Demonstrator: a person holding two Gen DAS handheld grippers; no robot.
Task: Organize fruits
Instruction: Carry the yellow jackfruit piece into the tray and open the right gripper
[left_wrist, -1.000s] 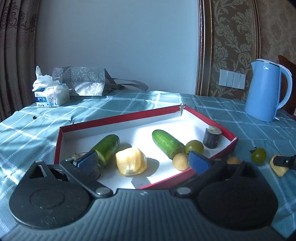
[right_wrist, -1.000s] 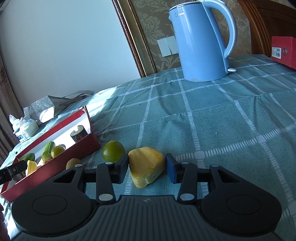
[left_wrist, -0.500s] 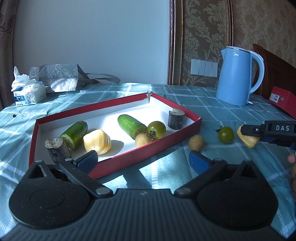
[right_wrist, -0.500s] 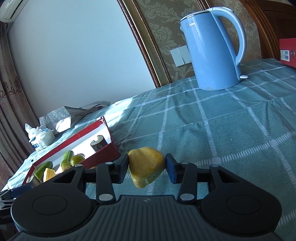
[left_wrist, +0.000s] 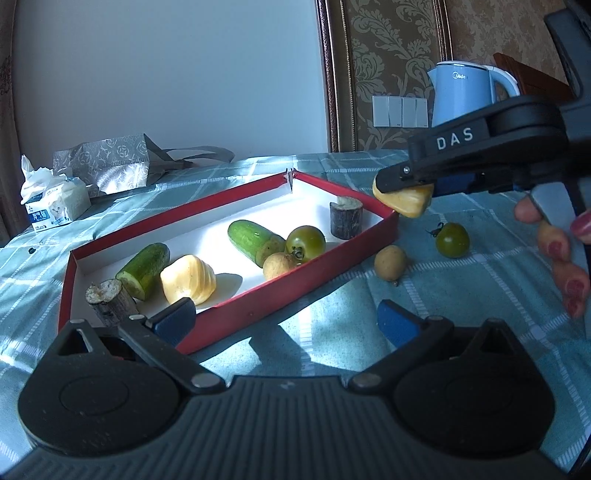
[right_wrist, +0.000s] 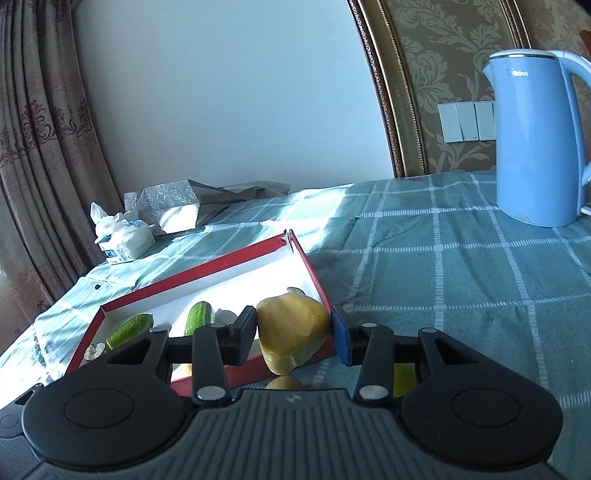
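Note:
My right gripper (right_wrist: 293, 338) is shut on a yellow fruit chunk (right_wrist: 291, 338), held in the air over the right end of the red tray (right_wrist: 184, 284). The left wrist view shows that same gripper (left_wrist: 406, 184) with the chunk (left_wrist: 406, 199) just above the tray's right rim (left_wrist: 384, 225). The tray holds two cucumber pieces (left_wrist: 255, 240), a second yellow chunk (left_wrist: 188, 278), a green tomato (left_wrist: 306, 242), a small tan fruit (left_wrist: 279, 264) and two dark stubs (left_wrist: 345, 218). A tan fruit (left_wrist: 389, 262) and a green tomato (left_wrist: 452, 240) lie on the cloth to its right. My left gripper (left_wrist: 284, 319) is open and empty at the tray's near edge.
A blue kettle (right_wrist: 535, 140) stands at the back right of the checked tablecloth (right_wrist: 443, 277). A tissue pack (left_wrist: 55, 201) and a silver bag (left_wrist: 107, 166) sit at the back left. A person's fingers (left_wrist: 561, 251) hold the right gripper's handle.
My right gripper has lifted the yellow chunk off the cloth and carried it left to the tray's right end. My left gripper has drawn back from inside the tray to its near edge.

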